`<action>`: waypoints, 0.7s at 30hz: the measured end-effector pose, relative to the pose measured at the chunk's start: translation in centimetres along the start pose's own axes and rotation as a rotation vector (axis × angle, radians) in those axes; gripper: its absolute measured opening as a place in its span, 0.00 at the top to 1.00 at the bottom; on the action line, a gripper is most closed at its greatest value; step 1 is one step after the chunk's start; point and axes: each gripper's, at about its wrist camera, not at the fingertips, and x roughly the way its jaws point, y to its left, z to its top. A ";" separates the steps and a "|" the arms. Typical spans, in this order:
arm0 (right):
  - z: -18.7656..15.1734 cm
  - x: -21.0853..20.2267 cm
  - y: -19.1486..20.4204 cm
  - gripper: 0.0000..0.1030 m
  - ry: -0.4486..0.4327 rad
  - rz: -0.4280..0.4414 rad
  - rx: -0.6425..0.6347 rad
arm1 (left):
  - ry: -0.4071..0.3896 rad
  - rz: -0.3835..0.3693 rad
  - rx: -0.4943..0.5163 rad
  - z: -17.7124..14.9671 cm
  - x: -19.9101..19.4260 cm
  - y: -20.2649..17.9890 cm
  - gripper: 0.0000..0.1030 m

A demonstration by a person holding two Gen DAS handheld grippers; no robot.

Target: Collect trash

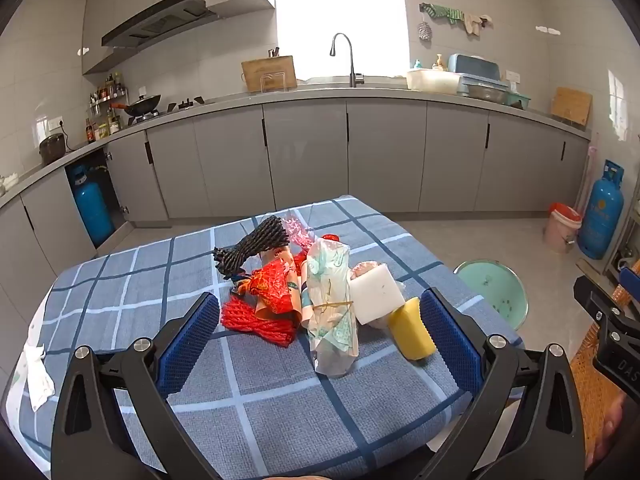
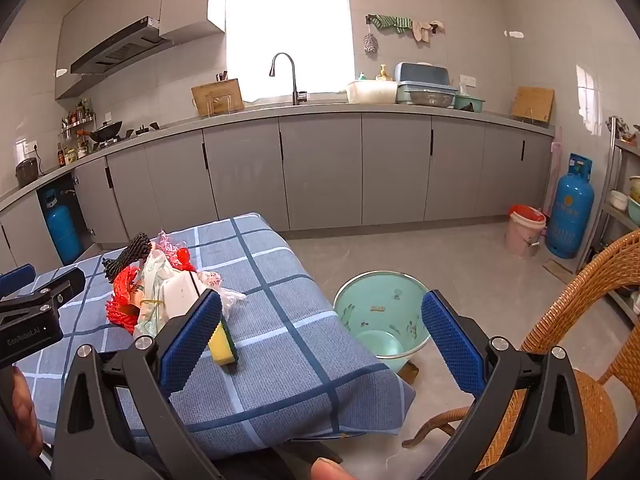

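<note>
A heap of trash sits mid-worktop on the blue plaid-clothed worktop (image 1: 280, 400): black foam fruit netting (image 1: 250, 250), red foam netting (image 1: 256, 320), a clear plastic bag with green-printed paper (image 1: 332, 304), a white foam block (image 1: 376, 290) and a yellow sponge with a green scouring face (image 1: 412, 332), nearest the right edge. The left gripper (image 1: 320, 340) hovers wide open before the heap, touching nothing. The right gripper (image 2: 320, 332) is also wide open and empty, past the worktop's right edge, above the floor where a pale green metal bucket (image 2: 380, 312) stands.
</note>
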 end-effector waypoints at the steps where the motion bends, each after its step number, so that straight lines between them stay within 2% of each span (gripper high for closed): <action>1: 0.0 0.0 0.0 0.04 0.000 -0.002 -0.001 | 0.001 -0.001 0.000 0.0 0.0 0.0 0.04; 21: -0.1 0.0 0.2 0.04 0.000 0.006 0.003 | 0.001 0.010 0.009 -0.3 0.4 0.3 0.04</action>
